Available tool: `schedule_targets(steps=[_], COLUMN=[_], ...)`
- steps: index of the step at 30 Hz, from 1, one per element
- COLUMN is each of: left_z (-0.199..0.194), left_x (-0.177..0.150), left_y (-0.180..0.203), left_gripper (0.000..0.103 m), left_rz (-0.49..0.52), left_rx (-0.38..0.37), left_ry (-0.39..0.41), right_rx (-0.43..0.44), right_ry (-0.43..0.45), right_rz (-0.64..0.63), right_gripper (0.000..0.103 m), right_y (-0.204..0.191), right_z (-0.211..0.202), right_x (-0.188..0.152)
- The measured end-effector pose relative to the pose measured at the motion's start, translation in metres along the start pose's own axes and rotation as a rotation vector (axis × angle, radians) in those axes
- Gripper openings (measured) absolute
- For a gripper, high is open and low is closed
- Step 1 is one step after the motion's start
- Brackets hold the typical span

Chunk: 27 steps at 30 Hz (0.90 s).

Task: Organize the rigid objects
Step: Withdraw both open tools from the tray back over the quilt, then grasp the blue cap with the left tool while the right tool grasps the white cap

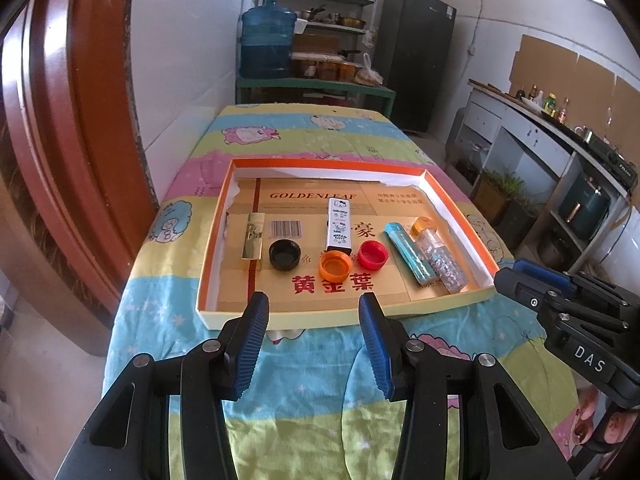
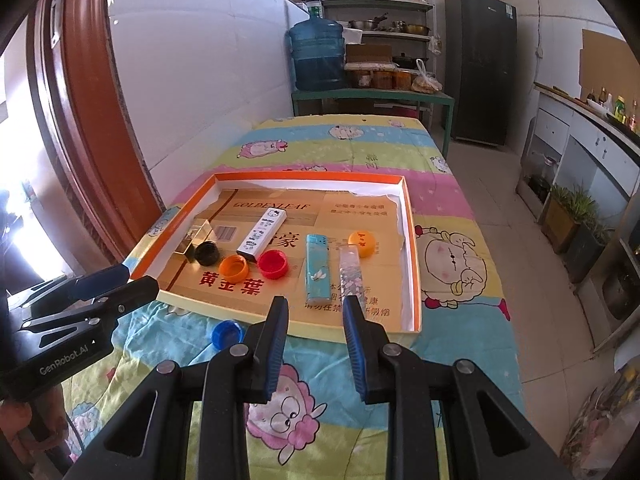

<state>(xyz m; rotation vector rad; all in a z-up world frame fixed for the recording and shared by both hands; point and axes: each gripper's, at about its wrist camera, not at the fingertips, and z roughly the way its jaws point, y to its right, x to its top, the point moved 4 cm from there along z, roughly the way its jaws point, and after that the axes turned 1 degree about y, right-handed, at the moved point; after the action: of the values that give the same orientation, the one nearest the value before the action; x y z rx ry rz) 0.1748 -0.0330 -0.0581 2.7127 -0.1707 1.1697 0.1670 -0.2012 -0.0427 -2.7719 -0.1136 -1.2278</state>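
Observation:
A shallow orange-rimmed cardboard tray (image 1: 460, 216) (image 2: 412, 248) lies on the quilted table. In it lie a gold block (image 1: 252, 240), a black cap (image 1: 285, 255), an orange cap (image 1: 335, 267), a red cap (image 1: 373, 255), a white cartoon box (image 1: 340, 224), a teal lighter (image 1: 408, 252) (image 2: 318, 266) and a glitter bottle (image 1: 440, 256) (image 2: 352, 270). A blue cap (image 2: 227, 334) lies on the quilt outside the tray's near edge. My left gripper (image 1: 314, 304) is open and empty at the tray's near edge. My right gripper (image 2: 316, 306) is open and empty near the lighter.
The table is covered by a cartoon quilt (image 1: 304, 392). A wooden door frame (image 1: 72, 120) stands at the left. A water jug (image 1: 266, 40), shelves and a dark fridge (image 1: 416, 60) stand behind the table. A counter (image 1: 560, 136) runs along the right.

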Motion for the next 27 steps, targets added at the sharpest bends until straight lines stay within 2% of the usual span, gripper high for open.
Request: schedule_targets(steps=[11,12,14,15,27], left_z=[-0.021,-0.022,-0.025,-0.026,-0.031], left_x=[-0.013,-0.014,-0.018,-0.019,-0.039], left_y=[-0.010,-0.010,-0.013,-0.014,-0.027], left_gripper=[0.048,0.048,0.048,0.048,0.048], left_rz=[-0.020,-0.021,-0.025,-0.027,-0.054], left_rx=[0.009,0.010,0.012,0.013,0.013], left_ry=[0.009,0.009,0.007,0.006,-0.014], right_rx=[0.024,0.028,0.038,0.041,0.071], right_ry=[-0.006,-0.008,-0.011,-0.011,-0.076], right_rz=[-0.021,-0.022,-0.022,-0.021,-0.065], right_gripper=[0.030,0.033,0.055,0.058,0.058], right_y=[-0.016,-0.018,-0.021,-0.021,-0.045], right_z=[-0.014,-0.015,-0.016,-0.016,-0.001], right_x=[-0.014,-0.016,-0.019,-0.021,-0.050])
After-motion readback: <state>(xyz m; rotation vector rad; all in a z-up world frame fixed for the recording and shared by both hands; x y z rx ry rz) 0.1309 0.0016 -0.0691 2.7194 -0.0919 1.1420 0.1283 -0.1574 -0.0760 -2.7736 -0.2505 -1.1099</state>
